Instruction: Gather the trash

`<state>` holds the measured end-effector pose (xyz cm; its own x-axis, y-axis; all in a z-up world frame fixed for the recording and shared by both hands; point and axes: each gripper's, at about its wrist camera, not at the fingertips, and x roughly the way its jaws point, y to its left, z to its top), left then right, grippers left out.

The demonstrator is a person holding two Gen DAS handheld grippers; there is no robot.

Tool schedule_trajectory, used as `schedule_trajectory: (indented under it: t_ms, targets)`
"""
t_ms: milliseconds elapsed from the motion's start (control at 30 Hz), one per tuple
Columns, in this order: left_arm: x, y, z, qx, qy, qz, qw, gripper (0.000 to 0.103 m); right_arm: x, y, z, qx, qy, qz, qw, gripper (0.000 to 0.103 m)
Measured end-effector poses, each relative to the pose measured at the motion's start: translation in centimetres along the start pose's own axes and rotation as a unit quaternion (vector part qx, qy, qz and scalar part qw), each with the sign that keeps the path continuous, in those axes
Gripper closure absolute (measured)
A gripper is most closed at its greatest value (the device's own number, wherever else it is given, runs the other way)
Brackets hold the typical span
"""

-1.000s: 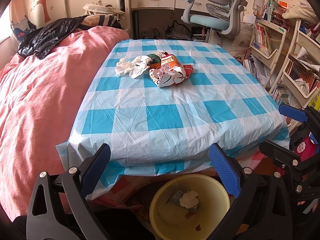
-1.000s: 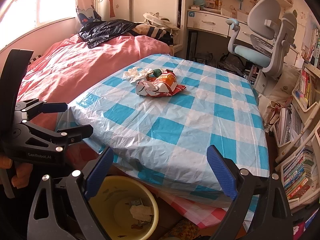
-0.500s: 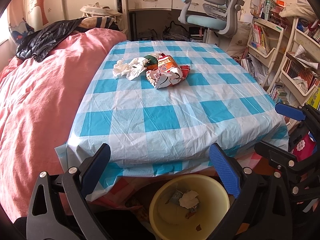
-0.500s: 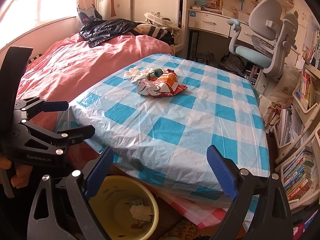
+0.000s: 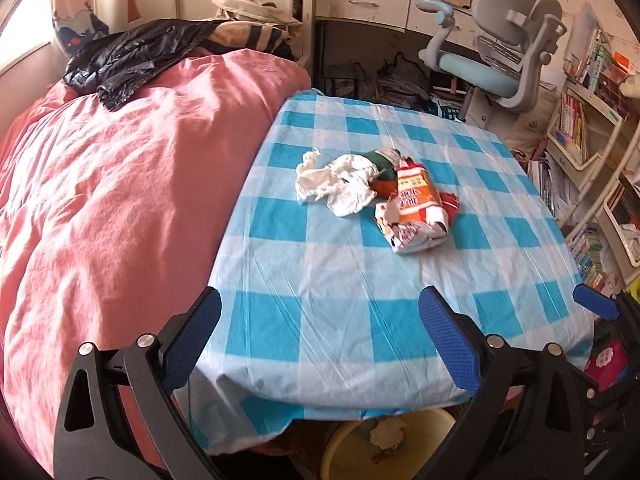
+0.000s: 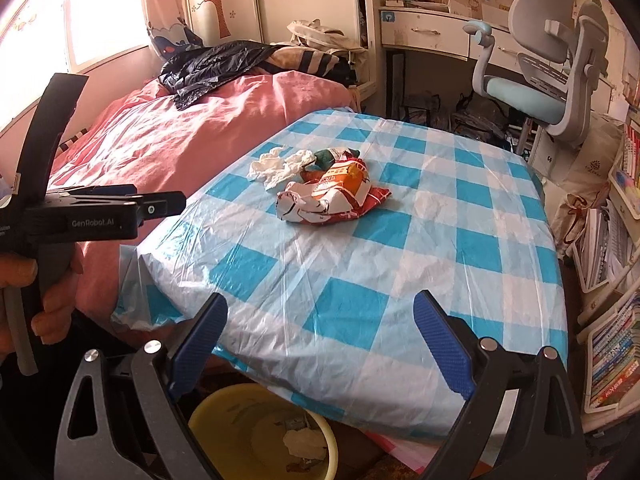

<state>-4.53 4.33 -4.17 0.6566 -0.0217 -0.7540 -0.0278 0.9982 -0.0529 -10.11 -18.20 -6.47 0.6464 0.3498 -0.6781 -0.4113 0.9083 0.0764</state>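
Left wrist view: the left gripper [image 5: 320, 336] hangs over the near edge of a table draped in a blue-and-white checked cloth [image 5: 320, 312], its blue-padded fingers [image 5: 192, 336] spread wide and holding nothing. Below that edge a yellow bin [image 5: 340, 452] peeks out with crumpled paper inside. Farther along the cloth, toward the table's far half, lies the litter: a crumpled white tissue [image 5: 340, 184] touching a dark green wrapper [image 5: 380, 160] and an orange-and-red snack packet [image 5: 416, 208], all bunched together. A pink quilt [image 5: 112, 200] fills the left, with a black jacket [image 5: 132, 56] on its far end; a grey-and-blue desk chair [image 5: 500, 64] stands beyond the table.

From the right wrist view, the right gripper [image 6: 320, 344] also sits spread and empty above the near table corner, with the bin [image 6: 224, 408] directly below it. A hand [image 6: 48, 292] at left grips the other tool's handle. The tissue [image 6: 280, 164] and packet [image 6: 332, 196] rest mid-table, well apart from both grippers.
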Motion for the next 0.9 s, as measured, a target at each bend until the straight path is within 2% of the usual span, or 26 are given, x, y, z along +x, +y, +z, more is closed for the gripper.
schedule_trajectory:
  t_ms: [233, 400, 633, 767, 900]
  targets:
    - [4.0, 2.2, 4.0, -0.028, 0.023, 0.012, 0.9992, 0.008, 4.8, -0.9, 3.5, 0.03, 0.021, 0.021, 0.999, 0.013]
    - [6.8, 3.6, 6.0, -0.048, 0.037, 0.021, 0.998, 0.008, 8.2, -1.6, 5.5, 0.056, 0.032, 0.011, 0.998, 0.013]
    - [10.4, 2.6, 7.9, -0.017, 0.045, 0.037, 0.9981, 0.008, 12.1, -2.7, 6.8, 0.09, 0.058, 0.012, 0.994, 0.013]
    - [12.7, 2.8, 9.2, -0.019, 0.049, 0.047, 0.9975, 0.008, 13.1, -2.7, 6.9, 0.087, 0.073, 0.02, 0.993, 0.013]
    - [15.2, 2.7, 10.2, -0.013, 0.054, 0.054, 0.997, 0.011, 13.9, -2.8, 7.1, 0.083, 0.088, 0.03, 0.992, 0.021]
